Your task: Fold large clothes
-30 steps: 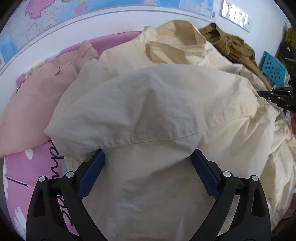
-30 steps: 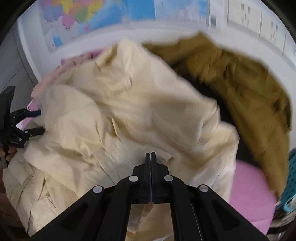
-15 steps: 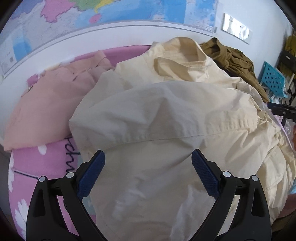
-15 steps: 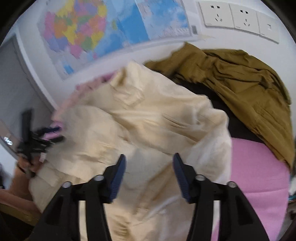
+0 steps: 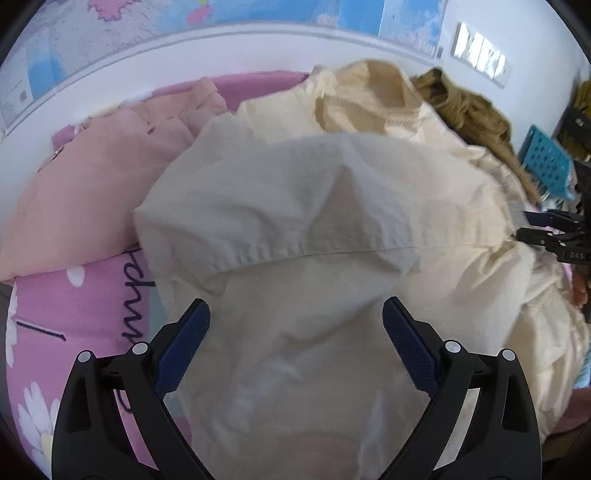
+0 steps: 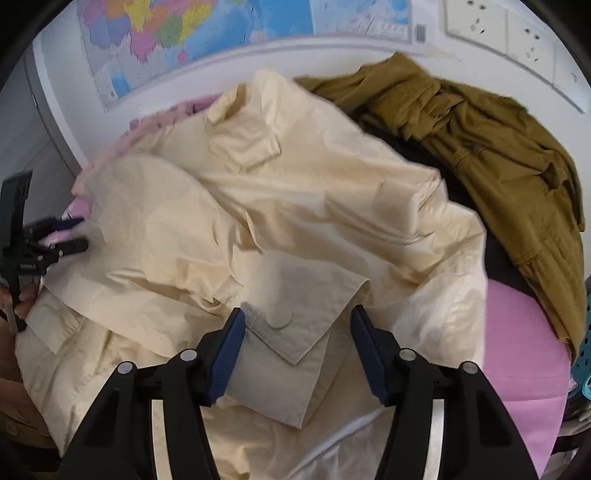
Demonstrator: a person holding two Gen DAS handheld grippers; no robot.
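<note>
Left wrist view: the cream jacket (image 5: 332, 206) is seen heaped on a pink floral bedsheet (image 5: 74, 314), its folded-over sleeve panel lying just ahead of the left gripper (image 5: 295, 332), whose jaws are spread wide with cloth below them but nothing pinched. A peach garment (image 5: 92, 184) lies beside the jacket at left, an olive garment (image 5: 465, 103) behind it at right, and a blue perforated basket (image 5: 546, 162) at the far edge. The right gripper (image 5: 546, 229) is glimpsed at the jacket's right side.

The step is judged to be a re-grip between folds. It would be done best if a hem or seam edge were taken, not loose middle cloth, and if both sides were lifted evenly so the panel is laid flat.

Right wrist view: the jaws of the right gripper (image 6: 295, 343) are shown part open, having just been opened and then eased slightly closed; a pocket flap with a round button (image 6: 279, 318) lies between them, but no pad is pressed on it. Here alone the jacket's collar and chest pockets, the wall sockets (image 6: 517, 29) and the coloured map (image 6: 166, 37) are shown clearly, and the left gripper (image 6: 70, 234) is seen from outside, held by a hand (image 6: 22, 295) at the jacket's far edge. The sheet's lettering and the peach garment's full spread are given only by the left view.
</note>
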